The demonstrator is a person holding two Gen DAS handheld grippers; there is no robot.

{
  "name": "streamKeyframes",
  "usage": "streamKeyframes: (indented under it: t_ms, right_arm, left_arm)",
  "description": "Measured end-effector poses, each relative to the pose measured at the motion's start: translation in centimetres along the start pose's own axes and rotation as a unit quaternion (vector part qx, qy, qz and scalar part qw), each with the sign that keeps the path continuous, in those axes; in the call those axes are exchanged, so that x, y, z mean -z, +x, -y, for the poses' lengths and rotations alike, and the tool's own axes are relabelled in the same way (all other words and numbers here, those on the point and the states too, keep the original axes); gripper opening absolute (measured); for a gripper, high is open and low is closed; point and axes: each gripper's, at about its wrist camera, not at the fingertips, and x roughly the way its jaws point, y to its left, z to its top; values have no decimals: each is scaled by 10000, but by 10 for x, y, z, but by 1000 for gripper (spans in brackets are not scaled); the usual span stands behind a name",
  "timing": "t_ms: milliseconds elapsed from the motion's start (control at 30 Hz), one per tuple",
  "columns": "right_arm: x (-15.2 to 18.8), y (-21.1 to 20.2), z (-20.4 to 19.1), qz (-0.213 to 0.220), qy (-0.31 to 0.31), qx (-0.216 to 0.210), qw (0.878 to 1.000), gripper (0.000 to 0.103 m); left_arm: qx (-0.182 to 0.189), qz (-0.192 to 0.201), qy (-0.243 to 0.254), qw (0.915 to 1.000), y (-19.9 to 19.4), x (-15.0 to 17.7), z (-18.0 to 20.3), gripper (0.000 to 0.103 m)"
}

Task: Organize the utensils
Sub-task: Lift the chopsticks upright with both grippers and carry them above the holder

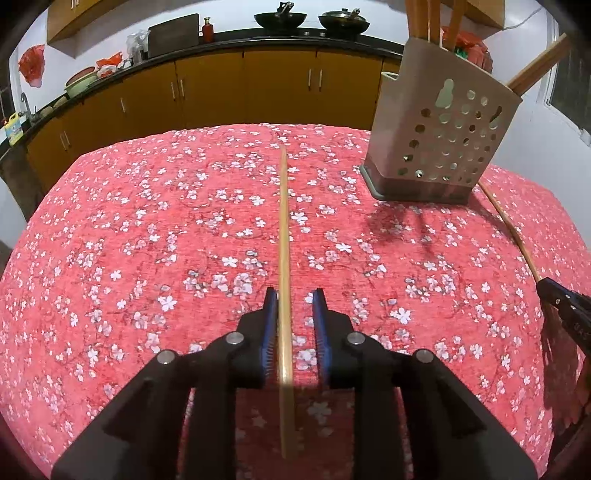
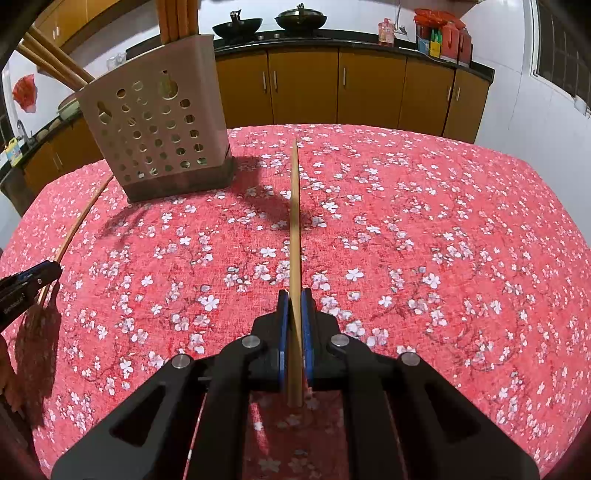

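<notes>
A beige perforated utensil holder (image 1: 439,140) stands on the table's far right and holds several wooden chopsticks; it also shows in the right wrist view (image 2: 155,129). My left gripper (image 1: 294,295) is open around a wooden chopstick (image 1: 283,236) that lies on the cloth between its fingers, touching the left pad. My right gripper (image 2: 294,295) is shut on another wooden chopstick (image 2: 294,221) that points away from me. That chopstick and the right gripper's tip (image 1: 561,295) show at the left view's right edge.
The table wears a red floral cloth (image 1: 147,240). Behind it runs a kitchen counter with yellow cabinets (image 1: 243,85), two woks (image 1: 286,18) and bottles. The left gripper's tip (image 2: 33,277) shows at the right view's left edge.
</notes>
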Motion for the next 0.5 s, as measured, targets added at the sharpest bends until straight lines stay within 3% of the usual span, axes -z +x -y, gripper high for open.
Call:
streamKeyframes:
  t_ms: [500]
  right_arm:
    - [-1, 1, 4, -7, 102, -86, 9999, 9]
  left_arm:
    - [26, 4, -25, 10000, 2, 1, 3, 22]
